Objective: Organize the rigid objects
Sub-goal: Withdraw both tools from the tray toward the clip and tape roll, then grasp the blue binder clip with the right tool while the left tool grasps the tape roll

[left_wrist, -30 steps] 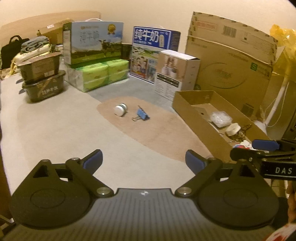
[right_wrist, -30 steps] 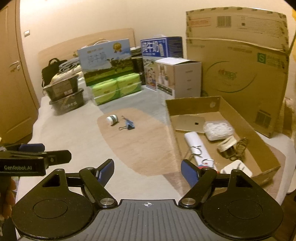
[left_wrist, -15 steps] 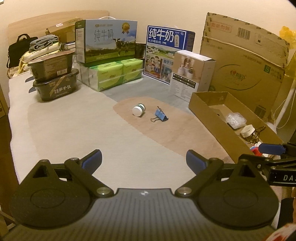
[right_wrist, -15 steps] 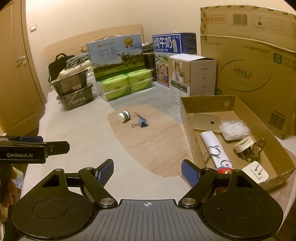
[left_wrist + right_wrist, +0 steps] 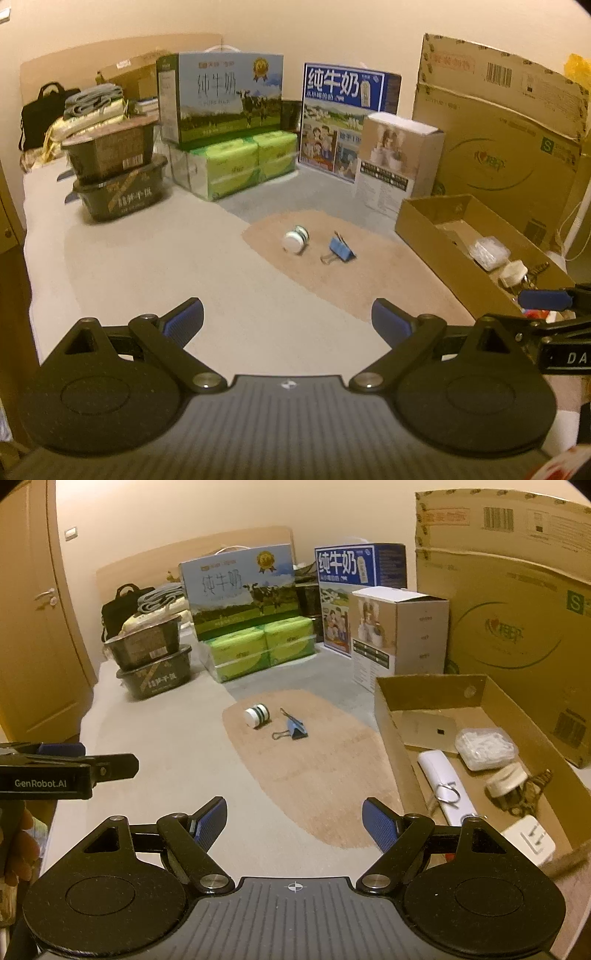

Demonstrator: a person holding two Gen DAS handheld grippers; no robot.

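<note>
Both the left gripper (image 5: 287, 320) and the right gripper (image 5: 294, 822) stand wide and empty, low over the near bedding. Farther out, on the tan mat, the jar (image 5: 257, 715) and clip (image 5: 294, 729) lie close together, left of the tray (image 5: 386, 716). This looks like the approach; next, one jaw must reach a piece. Since a second ago both views have slid, so the pieces now sit further right in frame
</note>
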